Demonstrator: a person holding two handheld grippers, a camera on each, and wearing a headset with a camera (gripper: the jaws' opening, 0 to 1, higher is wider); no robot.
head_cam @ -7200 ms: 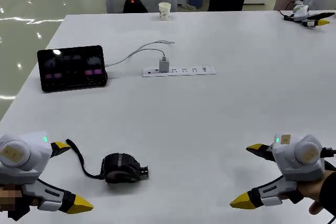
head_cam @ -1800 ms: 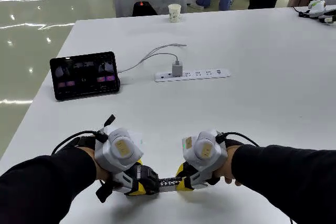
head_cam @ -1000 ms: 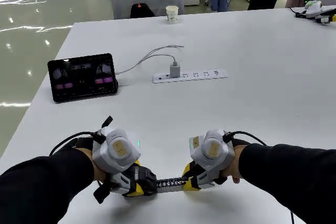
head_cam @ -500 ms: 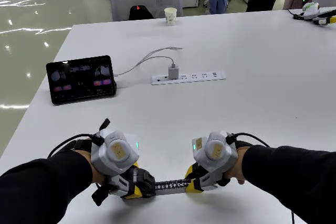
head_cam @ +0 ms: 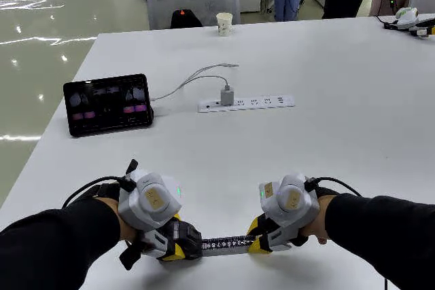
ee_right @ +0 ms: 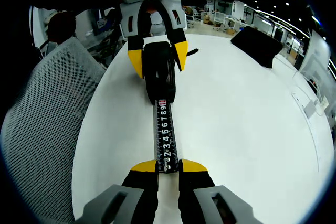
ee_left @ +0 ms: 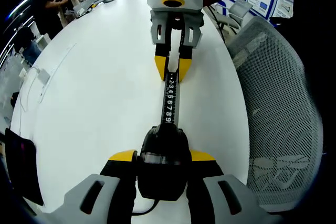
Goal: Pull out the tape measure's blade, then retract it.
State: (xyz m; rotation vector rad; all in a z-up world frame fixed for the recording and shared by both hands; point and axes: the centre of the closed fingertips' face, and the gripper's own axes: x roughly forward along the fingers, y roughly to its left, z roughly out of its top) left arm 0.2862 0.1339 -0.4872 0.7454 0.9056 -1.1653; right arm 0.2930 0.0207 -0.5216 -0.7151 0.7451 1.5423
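The black tape measure case (head_cam: 185, 238) rests on the white table (head_cam: 326, 100) near its front edge. My left gripper (head_cam: 171, 242) is shut on the case (ee_left: 161, 160). A short length of numbered blade (head_cam: 228, 242) runs from the case to my right gripper (head_cam: 257, 244), which is shut on the blade's end. In the right gripper view the blade (ee_right: 164, 132) leads from my yellow tips (ee_right: 168, 166) to the case (ee_right: 159, 71). In the left gripper view the blade (ee_left: 170, 100) reaches the right gripper (ee_left: 173, 71) opposite.
A dark tablet (head_cam: 107, 103) stands at the left of the table. A white power strip (head_cam: 246, 103) with a plugged charger and cable lies mid-table, a paper cup (head_cam: 223, 23) at the far edge. A mesh chair (ee_left: 278, 124) sits just off the table's near edge.
My right gripper has moved right, away from the left, drawing more blade out of the case. The left gripper has held the case in place.
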